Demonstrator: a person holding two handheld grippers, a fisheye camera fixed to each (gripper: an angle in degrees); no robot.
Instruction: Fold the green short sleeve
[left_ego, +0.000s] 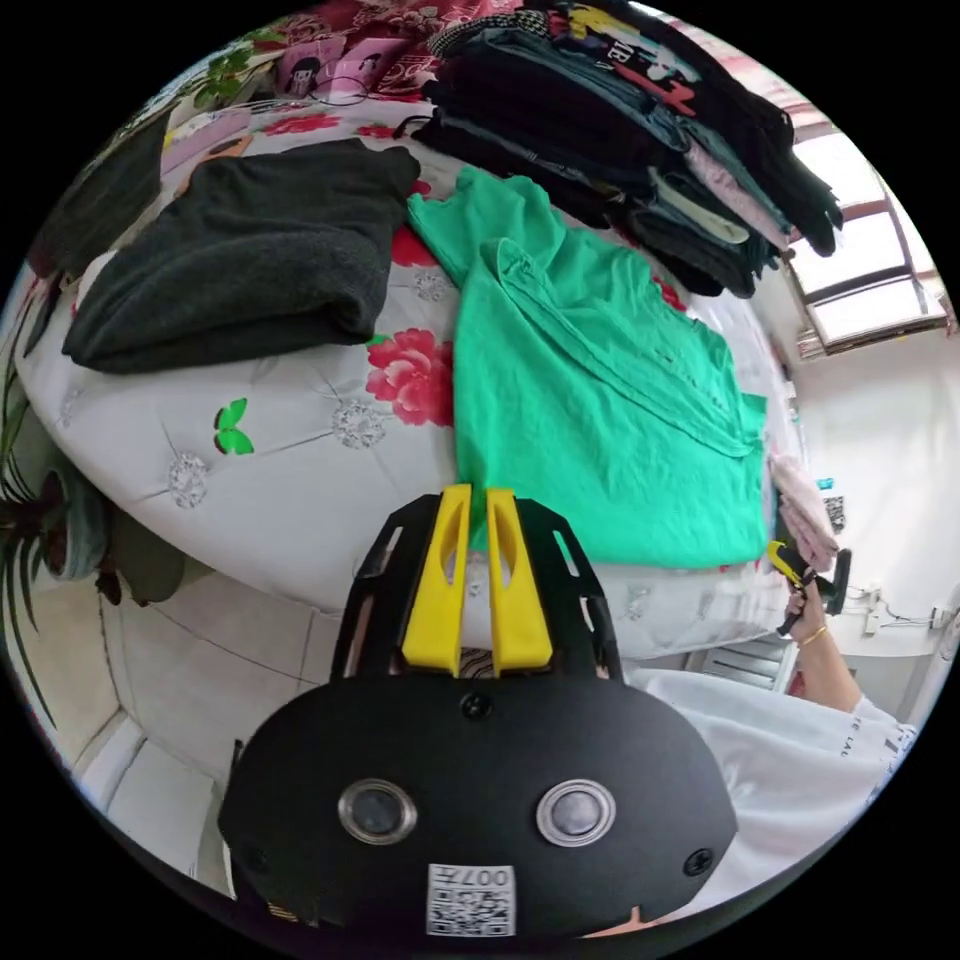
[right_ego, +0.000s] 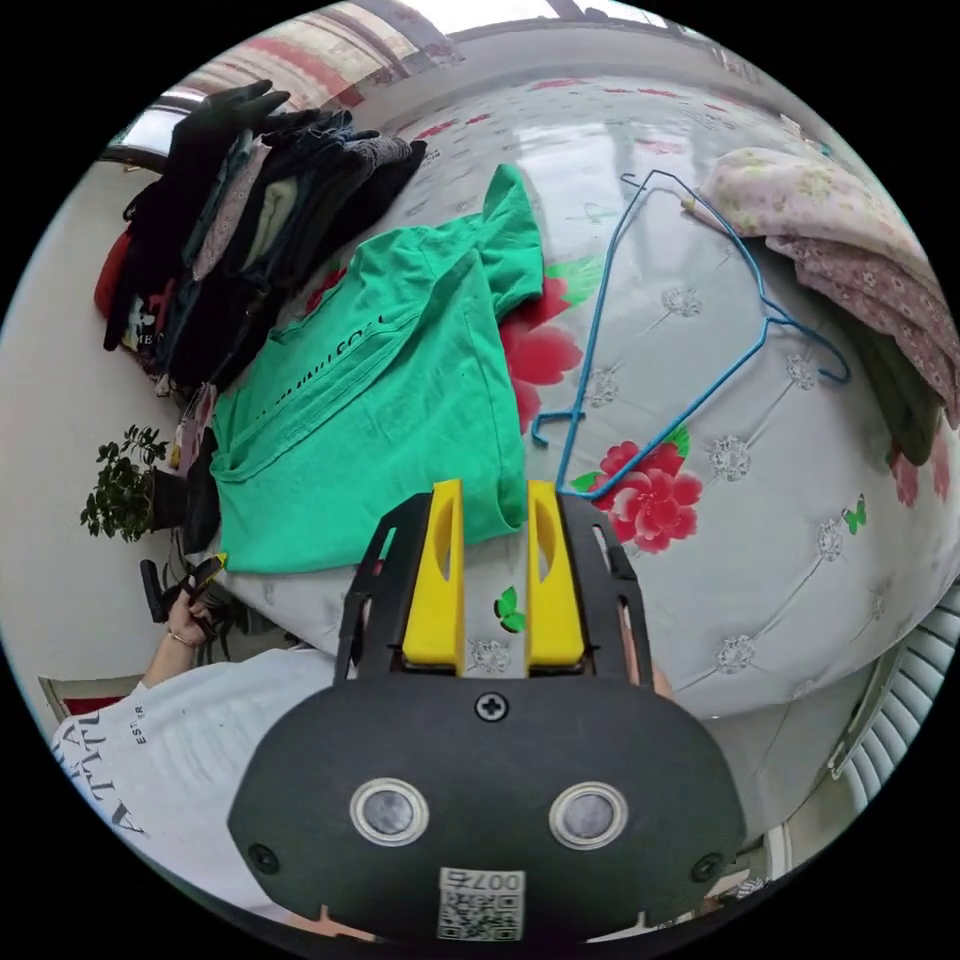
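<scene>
Left gripper view had your left gripper (left_ego: 478, 505) sitting at the near hem of the green shirt (left_ego: 590, 380), its two jaws nearly together with a thin gap, the tips right over the hem's corner; whether cloth was pinched between them could not be told. One shirt lay on the bed (left_ego: 290, 470), partly folded, with one side already turned over the body. Its long axis ran away from you, hem near, collar far. Beside the shirt toward the bed's far side lay one folded dark garment (left_ego: 250, 260), and beyond the shirt's collar end a heap of dark clothes (left_ego: 640, 130).

Right gripper view had your right gripper (right_ego: 492, 510) with its jaws apart, holding nothing, at the shirt's other near corner, the hem just at its inner jaw. Past the shirt on that side lay one blue hanger (right_ego: 690, 330), and further off a pink floral bundle (right_ego: 850, 250). Both grippers stood about equally near the hem, one at each corner, so the coming fold likely turned on lifting that hem toward the collar.
</scene>
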